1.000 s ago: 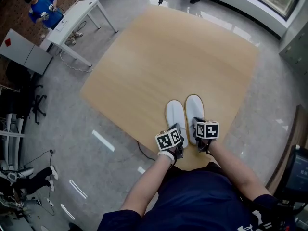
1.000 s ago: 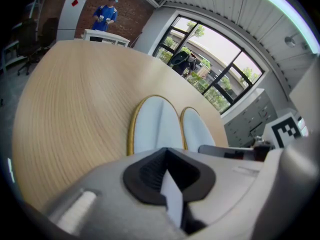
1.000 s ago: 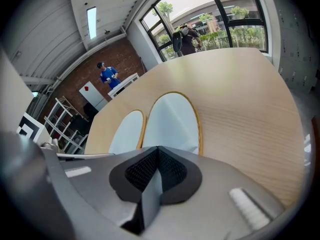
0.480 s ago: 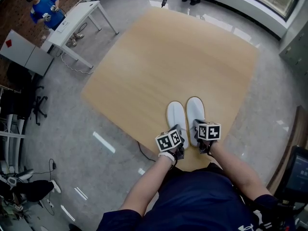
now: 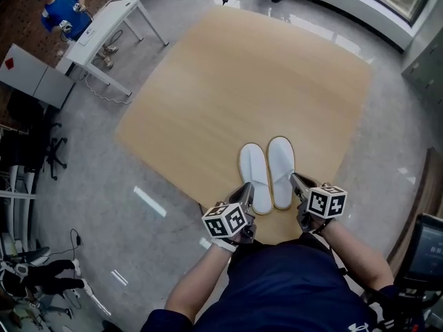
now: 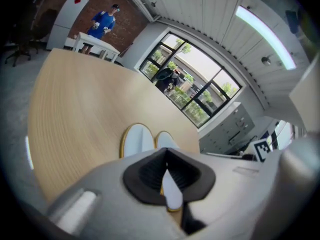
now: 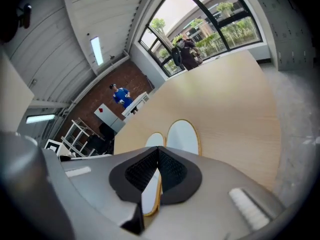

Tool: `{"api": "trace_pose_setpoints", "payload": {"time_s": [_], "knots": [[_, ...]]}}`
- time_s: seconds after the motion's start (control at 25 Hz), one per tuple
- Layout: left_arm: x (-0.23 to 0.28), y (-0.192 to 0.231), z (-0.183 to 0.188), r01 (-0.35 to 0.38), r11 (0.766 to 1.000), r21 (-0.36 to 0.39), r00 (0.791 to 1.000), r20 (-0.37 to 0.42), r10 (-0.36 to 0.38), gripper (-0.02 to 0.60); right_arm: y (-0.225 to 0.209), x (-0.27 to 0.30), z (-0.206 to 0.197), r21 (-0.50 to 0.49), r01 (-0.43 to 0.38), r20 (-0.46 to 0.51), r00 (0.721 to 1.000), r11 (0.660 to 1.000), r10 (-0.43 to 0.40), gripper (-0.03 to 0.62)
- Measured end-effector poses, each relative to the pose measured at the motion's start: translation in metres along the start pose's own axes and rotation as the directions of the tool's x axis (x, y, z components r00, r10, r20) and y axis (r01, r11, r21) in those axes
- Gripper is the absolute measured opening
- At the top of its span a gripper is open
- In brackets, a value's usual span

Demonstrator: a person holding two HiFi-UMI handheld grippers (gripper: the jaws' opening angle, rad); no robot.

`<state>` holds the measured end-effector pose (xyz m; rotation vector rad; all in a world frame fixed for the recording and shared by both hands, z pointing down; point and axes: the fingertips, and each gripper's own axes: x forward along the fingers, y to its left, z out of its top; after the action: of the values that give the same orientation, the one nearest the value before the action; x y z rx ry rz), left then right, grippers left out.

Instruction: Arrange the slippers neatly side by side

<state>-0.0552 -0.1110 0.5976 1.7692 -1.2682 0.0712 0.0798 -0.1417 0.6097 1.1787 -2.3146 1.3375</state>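
Two white slippers with tan rims lie side by side, toes away from me, near the front edge of the wooden table (image 5: 208,102). The left slipper (image 5: 254,177) and the right slipper (image 5: 281,170) almost touch. My left gripper (image 5: 243,189) hovers just behind the left slipper's heel, shut and holding nothing. My right gripper (image 5: 297,180) hovers beside the right slipper's heel, also shut and holding nothing. In the left gripper view the left gripper (image 6: 166,155) points at both slippers (image 6: 137,139). The right gripper (image 7: 158,155) sees the pair (image 7: 183,136) the same way.
A white desk (image 5: 104,30) stands on the grey floor at the far left, with a person in blue (image 5: 61,9) behind it. A grey cabinet (image 5: 31,75) and a dark chair (image 5: 34,151) stand further left. A cable (image 5: 206,220) runs under the table's front edge.
Both grippers have drawn back toward me and moved apart, off the slippers' heels. The slippers lie where they were.
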Motion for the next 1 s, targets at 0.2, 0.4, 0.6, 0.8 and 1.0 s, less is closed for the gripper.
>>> {"api": "trace_pose_setpoints", "payload": {"time_s": [0.2, 0.4, 0.6, 0.8, 1.0], "knots": [[-0.034, -0.051, 0.021, 0.066, 0.969, 0.238, 0.995, 0.052, -0.081, 0.003, 0.046, -0.041, 0.024, -0.088, -0.052, 0.09, 0.994, 0.995, 0.06, 0.008], [-0.06, -0.112, 0.056, 0.115, 0.872, 0.476, 0.976, 0.109, -0.188, 0.003, 0.11, -0.069, 0.06, -0.251, -0.113, 0.181, 0.97, 0.961, 0.162, 0.009], [-0.072, -0.156, 0.082, 0.16, 0.856, 0.492, 0.947, 0.168, -0.273, 0.003, 0.144, -0.088, 0.096, -0.456, -0.046, 0.291, 0.936, 0.889, 0.198, 0.009], [-0.081, -0.177, 0.101, 0.123, 0.829, 0.545, 0.933, 0.222, -0.284, 0.003, 0.164, -0.099, 0.108, -0.529, -0.012, 0.347, 0.909, 0.848, 0.229, 0.008], [-0.081, -0.171, 0.098, 0.12, 0.838, 0.533, 0.938, 0.217, -0.272, 0.003, 0.178, -0.104, 0.11, -0.56, -0.032, 0.35, 0.897, 0.828, 0.271, 0.009]]}}
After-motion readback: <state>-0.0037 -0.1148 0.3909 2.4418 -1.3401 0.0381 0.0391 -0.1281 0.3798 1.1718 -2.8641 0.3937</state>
